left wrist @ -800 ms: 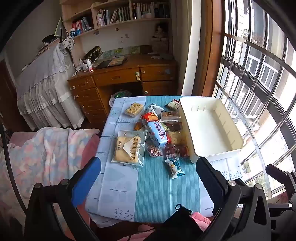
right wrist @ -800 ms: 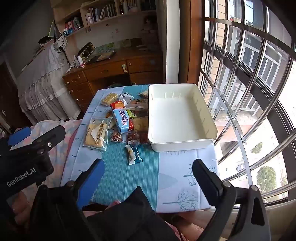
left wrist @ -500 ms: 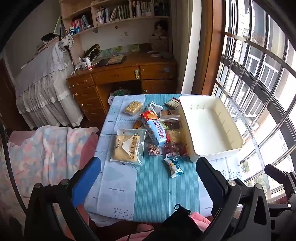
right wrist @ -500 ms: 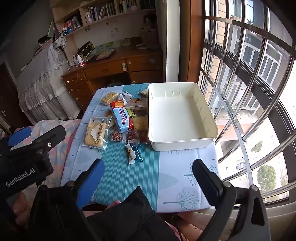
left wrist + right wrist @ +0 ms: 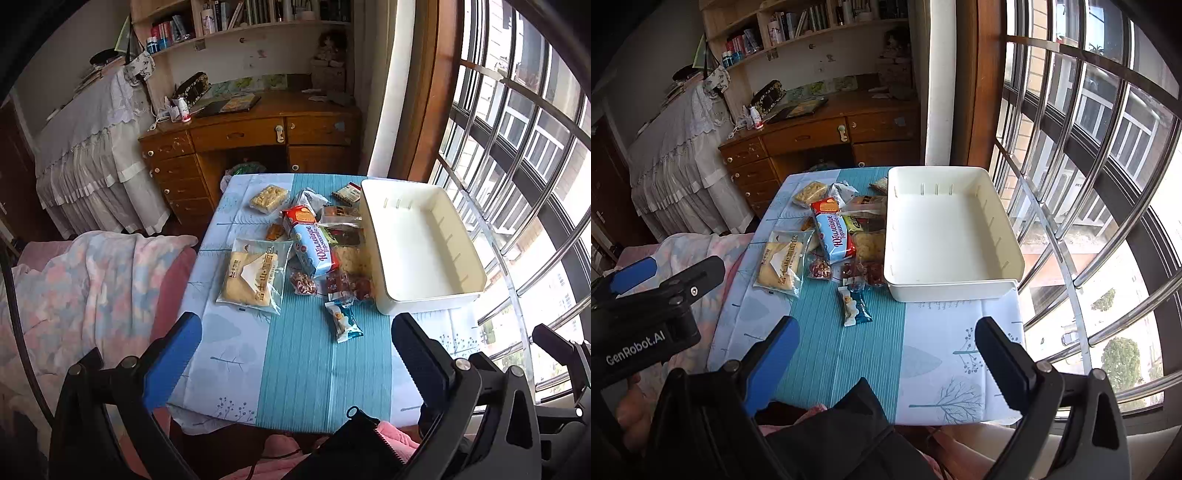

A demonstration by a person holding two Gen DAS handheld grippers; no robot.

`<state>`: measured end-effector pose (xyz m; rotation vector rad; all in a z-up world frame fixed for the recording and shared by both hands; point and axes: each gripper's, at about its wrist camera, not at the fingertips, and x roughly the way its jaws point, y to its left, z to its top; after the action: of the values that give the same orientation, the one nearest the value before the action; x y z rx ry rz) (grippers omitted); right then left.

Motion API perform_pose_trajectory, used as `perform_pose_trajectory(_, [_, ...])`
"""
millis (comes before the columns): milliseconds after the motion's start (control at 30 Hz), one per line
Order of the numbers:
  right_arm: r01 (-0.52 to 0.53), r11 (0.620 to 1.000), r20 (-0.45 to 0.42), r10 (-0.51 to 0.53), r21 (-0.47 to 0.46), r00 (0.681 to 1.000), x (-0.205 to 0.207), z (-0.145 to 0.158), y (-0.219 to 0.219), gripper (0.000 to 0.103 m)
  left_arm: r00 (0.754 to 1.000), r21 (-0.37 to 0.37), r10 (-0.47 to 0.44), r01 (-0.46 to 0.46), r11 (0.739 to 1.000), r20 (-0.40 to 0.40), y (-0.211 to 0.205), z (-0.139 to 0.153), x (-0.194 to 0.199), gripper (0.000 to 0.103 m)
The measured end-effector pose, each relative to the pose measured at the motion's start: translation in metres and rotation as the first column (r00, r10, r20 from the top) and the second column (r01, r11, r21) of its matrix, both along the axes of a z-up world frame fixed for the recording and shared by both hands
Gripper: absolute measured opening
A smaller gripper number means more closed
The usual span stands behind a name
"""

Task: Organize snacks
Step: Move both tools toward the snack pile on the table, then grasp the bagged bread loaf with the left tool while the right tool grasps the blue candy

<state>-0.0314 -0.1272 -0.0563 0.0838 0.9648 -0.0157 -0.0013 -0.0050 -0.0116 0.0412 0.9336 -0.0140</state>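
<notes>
**Inspector:** Bedroom setting, barred window (image 5: 517, 155) on your right, wooden desk (image 5: 255, 136) at the far wall. Your bench (image 5: 317, 369) wears a blue and white cloth. Confirm both tools.

**Operator:** Both up above the near edge.

**Inspector:** Noted. Your left gripper (image 5: 295, 354) has its jaws spread wide with nothing between them. Your right gripper (image 5: 886, 354) is likewise released, nothing between its fingers. In the right wrist view the left gripper's body shows at the left edge, well clear of the snacks.

**Operator:** And the snacks?

**Inspector:** All on the cloth, none in the white bin (image 5: 945, 236). The bin sits on the right half of your bench, its left wall touching or just beside the pile. The blue and red biscuit pack (image 5: 314, 240) lies in the middle of the pile. A large clear bag of cake (image 5: 255, 277) lies to its left. A clear tray of biscuits (image 5: 269, 197) sits near the far edge. A small blue wrapped snack (image 5: 343, 321) lies nearest you, apart from the rest. Small packs of nuts and red sweets (image 5: 328, 284) lie between it and the biscuit pack. Other wrappers beside the bin I cannot identify.
</notes>
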Motion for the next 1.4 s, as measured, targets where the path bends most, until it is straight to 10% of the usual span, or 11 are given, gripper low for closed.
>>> perform_pose_trajectory(800, [-0.096, 0.995, -0.003, 0.097, 0.013, 0.995, 0.007, -0.013, -0.027, 0.097, 0.995, 0.024, 0.064, -0.063, 0.998, -0.074, -0.021, -0.020, 0.002, 0.102])
perform_pose_trajectory(1400, [-0.055, 0.997, -0.089, 0.060, 0.062, 0.994, 0.057, -0.035, 0.005, 0.097, 0.971, -0.014, 0.034, -0.038, 0.999, -0.237, 0.032, -0.059, 0.084, 0.102])
